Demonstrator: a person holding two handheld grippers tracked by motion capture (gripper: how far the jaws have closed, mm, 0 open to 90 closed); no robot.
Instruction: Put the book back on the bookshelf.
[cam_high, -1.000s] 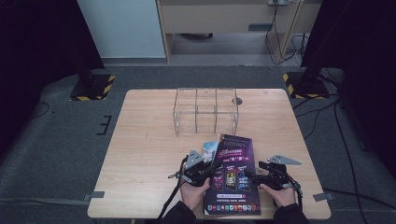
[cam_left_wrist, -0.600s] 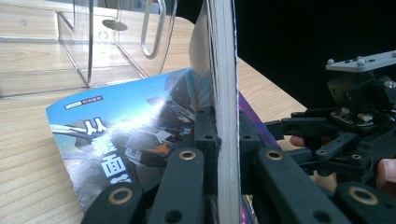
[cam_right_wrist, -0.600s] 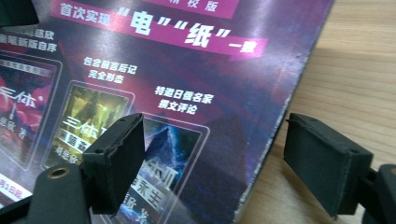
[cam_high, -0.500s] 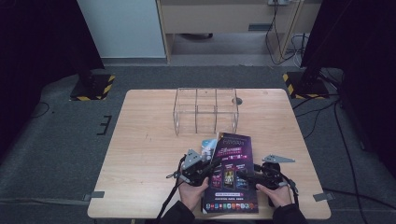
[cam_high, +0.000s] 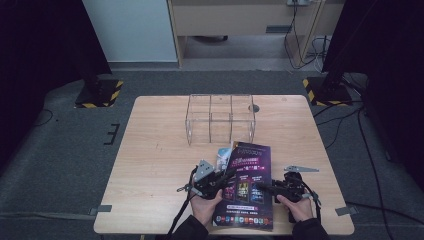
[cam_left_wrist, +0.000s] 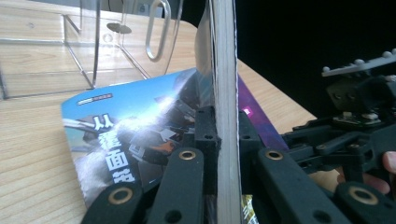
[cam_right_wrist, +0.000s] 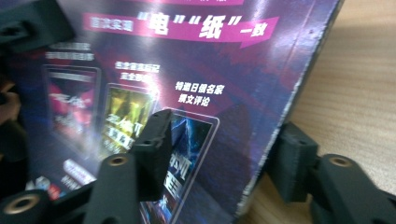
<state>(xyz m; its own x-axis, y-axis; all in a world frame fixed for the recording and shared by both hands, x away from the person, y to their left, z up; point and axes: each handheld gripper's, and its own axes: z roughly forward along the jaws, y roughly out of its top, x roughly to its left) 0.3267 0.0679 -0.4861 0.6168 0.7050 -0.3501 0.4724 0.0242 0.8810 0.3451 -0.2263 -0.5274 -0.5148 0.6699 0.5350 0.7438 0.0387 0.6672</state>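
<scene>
Gripping magazine (cam_high: 246, 187) edge, left gripper (cam_left_wrist: 217, 154) clamps tight; right gripper (cam_right_wrist: 219, 154) straddles opposite edge, jaws apart. Lift now, you risk sag, slip onto booklet (cam_left_wrist: 121, 135).

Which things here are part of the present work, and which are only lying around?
In the work:
purple magazine, clamped on its edge by the left gripper
right gripper, jaws astride its other edge
blue magazine beneath it
clear acrylic rack, probably the destination

Lying about:
floor cables
yellow-black stand bases

Magazine (cam_high: 247, 185) lies before the clear rack (cam_high: 220, 119) on the table (cam_high: 155, 150).
</scene>
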